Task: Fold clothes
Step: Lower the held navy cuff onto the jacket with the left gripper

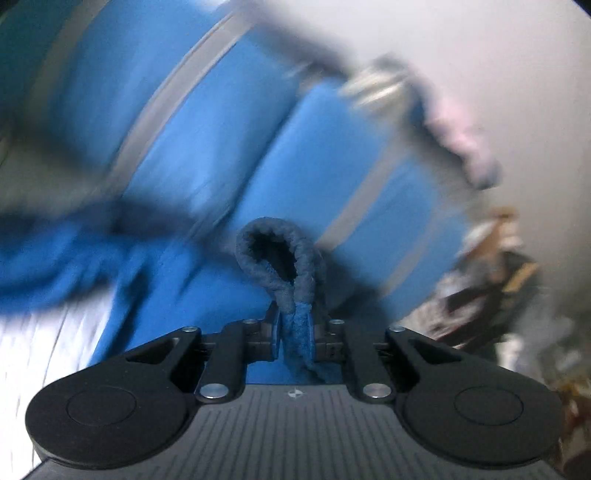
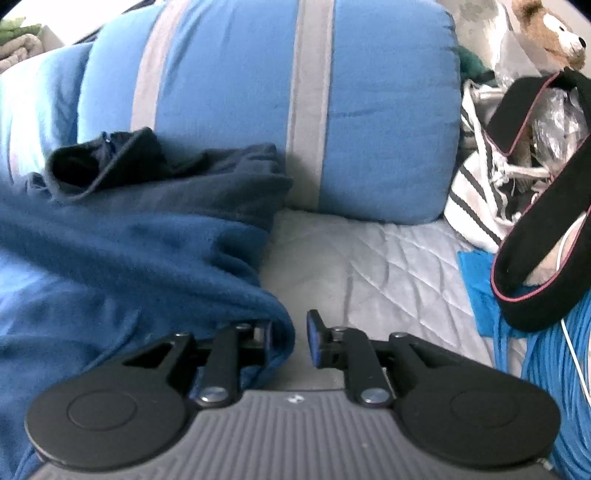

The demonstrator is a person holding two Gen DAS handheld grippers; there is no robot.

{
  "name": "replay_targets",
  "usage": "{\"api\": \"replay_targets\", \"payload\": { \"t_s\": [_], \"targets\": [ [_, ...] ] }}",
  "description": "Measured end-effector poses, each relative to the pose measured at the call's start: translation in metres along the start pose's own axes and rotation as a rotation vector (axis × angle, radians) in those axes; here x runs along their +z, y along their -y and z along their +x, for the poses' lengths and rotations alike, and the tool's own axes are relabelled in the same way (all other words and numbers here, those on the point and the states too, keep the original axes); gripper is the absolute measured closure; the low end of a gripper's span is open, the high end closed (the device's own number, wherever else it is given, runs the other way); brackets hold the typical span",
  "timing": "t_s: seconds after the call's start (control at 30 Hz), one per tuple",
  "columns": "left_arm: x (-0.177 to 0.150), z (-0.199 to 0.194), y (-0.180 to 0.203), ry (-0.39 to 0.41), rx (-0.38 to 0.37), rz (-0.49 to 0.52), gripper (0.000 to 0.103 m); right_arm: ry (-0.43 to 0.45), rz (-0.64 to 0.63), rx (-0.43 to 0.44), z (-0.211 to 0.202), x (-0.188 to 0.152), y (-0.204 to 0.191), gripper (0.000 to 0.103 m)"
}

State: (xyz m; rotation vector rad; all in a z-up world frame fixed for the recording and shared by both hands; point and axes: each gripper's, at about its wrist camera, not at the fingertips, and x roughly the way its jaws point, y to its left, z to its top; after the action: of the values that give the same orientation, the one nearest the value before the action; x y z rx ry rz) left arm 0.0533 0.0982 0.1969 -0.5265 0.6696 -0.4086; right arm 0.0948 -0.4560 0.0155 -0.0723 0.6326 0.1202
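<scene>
A blue fleece garment (image 2: pixel 122 251) with a dark navy collar part (image 2: pixel 110 158) lies bunched on the left of the bed in the right wrist view. My right gripper (image 2: pixel 292 341) is open. The garment's hem drapes over its left finger, and the blue pad of the right finger (image 2: pixel 314 341) stands free of the cloth. In the blurred left wrist view, my left gripper (image 1: pixel 295 334) is shut on a fold of the same blue fleece. A loop of its edge (image 1: pixel 282 254) sticks up above the fingertips.
A blue pillow with grey stripes (image 2: pixel 380 122) leans behind the garment on the grey quilted bedspread (image 2: pixel 369 266). At the right are a striped bag (image 2: pixel 476 199), a black band with pink trim (image 2: pixel 535 258), a stuffed toy (image 2: pixel 546 33) and coiled blue cord (image 2: pixel 546 369).
</scene>
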Motion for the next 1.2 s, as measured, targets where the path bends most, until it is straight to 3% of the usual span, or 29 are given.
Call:
{"api": "replay_targets", "payload": {
  "t_s": [0.1,0.2,0.3,0.43,0.6,0.67,0.83,1.0,1.1,1.2],
  "targets": [
    [-0.003,0.013,-0.019,-0.010,0.008,0.052,0.090,0.003,0.014,-0.008,0.000,-0.002,-0.002,0.069],
    [-0.027,0.056,-0.087,-0.129,0.098,-0.068,0.090,-0.006,0.049,-0.007,0.003,-0.005,0.000,0.069],
    [-0.053,0.077,-0.127,-0.219,0.139,-0.149,0.090,-0.005,0.019,-0.018,0.003,-0.008,-0.006,0.069],
    [-0.075,0.091,-0.152,-0.281,0.173,-0.190,0.089,-0.006,-0.003,-0.022,0.002,-0.005,-0.009,0.069],
    [-0.077,0.094,-0.161,-0.283,0.160,-0.248,0.085,-0.021,0.009,-0.002,0.002,-0.005,-0.005,0.068],
    [-0.080,0.096,-0.163,-0.275,0.153,-0.271,0.085,-0.032,0.024,0.003,0.004,-0.005,-0.002,0.062],
    [-0.085,0.099,-0.161,-0.256,0.152,-0.280,0.083,-0.055,-0.007,-0.046,0.003,-0.003,0.005,0.027],
    [-0.084,0.098,-0.159,-0.255,0.158,-0.271,0.081,-0.040,-0.121,-0.020,-0.024,-0.003,0.008,0.008],
    [-0.084,0.098,-0.160,-0.259,0.158,-0.279,0.081,-0.039,-0.146,-0.013,-0.042,-0.010,0.015,0.006],
    [-0.084,0.099,-0.160,-0.259,0.159,-0.282,0.081,-0.034,-0.069,-0.051,-0.049,-0.013,0.026,0.007]
  ]
}}
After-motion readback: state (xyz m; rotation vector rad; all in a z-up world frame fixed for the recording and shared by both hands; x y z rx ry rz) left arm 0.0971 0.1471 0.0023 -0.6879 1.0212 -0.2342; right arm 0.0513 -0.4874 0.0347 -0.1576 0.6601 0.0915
